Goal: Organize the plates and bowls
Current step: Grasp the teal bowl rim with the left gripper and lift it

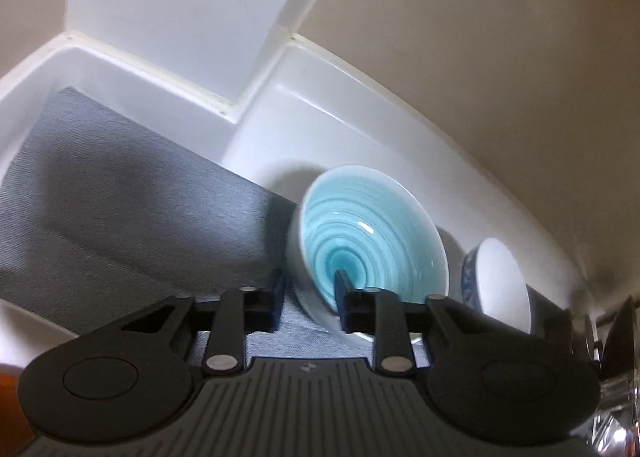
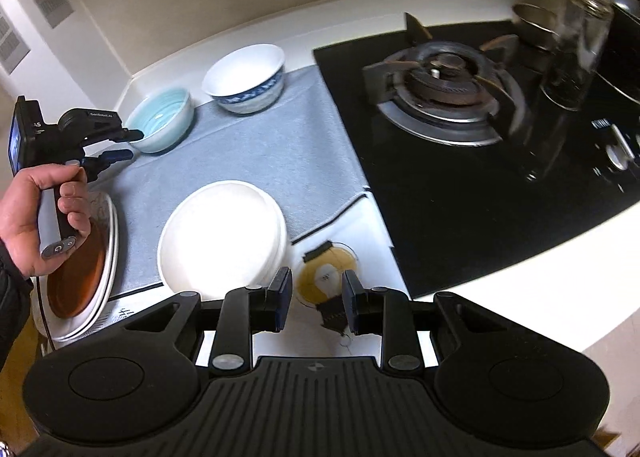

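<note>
With its rim between open fingers, turquoise bowl (image 1: 372, 241) meets left claw (image 1: 310, 297).

I see open grey mat (image 2: 256, 153) between the turquoise bowl (image 2: 162, 119) and the white plate stack (image 2: 222, 233), wide enough to pass. The wall corner (image 1: 168, 57) closes off behind the bowls. The stove (image 2: 440, 85) and a glass jar (image 2: 572, 57) block the right side of the worktop (image 2: 520, 257).
</note>
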Available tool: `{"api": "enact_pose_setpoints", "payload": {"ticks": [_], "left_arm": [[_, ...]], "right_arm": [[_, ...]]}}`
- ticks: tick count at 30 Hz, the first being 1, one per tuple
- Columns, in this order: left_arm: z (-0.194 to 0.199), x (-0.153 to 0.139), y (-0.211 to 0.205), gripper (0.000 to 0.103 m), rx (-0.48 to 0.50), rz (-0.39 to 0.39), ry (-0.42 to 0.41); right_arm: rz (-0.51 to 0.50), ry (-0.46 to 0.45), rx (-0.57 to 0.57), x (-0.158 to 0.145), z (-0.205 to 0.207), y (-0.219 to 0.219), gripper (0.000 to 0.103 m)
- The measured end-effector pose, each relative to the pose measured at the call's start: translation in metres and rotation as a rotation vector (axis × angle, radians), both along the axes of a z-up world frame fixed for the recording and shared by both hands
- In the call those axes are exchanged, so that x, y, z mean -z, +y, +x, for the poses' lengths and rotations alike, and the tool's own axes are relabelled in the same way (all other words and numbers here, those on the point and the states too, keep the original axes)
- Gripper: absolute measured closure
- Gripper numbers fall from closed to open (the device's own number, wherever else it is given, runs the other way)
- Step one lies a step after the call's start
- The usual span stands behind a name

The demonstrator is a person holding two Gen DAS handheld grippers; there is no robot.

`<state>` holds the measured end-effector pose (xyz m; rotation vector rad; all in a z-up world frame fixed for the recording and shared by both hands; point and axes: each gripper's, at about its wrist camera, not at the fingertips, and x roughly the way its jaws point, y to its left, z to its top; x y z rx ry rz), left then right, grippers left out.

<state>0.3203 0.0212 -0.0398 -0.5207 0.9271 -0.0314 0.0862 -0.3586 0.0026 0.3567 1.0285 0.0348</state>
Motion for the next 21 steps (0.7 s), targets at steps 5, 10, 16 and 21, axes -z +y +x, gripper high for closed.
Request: {"api": "enact_pose_setpoints", "payload": {"ticks": [5,10,16,21], "left_arm": [[-0.004,-0.004,-0.005,0.078,0.045,0.051,0.02],[-0.015,-0.01,-0.008,0.078,0.084,0.07,0.048],[-0.035,-0.017,-0.017,0.079,0.143,0.09,0.071],[-0.055,-0.015,-0.021,0.078,0.175,0.088,0.098]], "right_arm": [[0.007,0.013,0.01,0.004,-0.003,0.0,0.073],[0.037,0.039,0.028,0.014,0.004,0.0,0.073],[0.047,0.023,-0.02,0.01,0.02,0.001,0.073],[0.057,0.004,-0.044,0.006,0.03,0.001,0.073]]}}
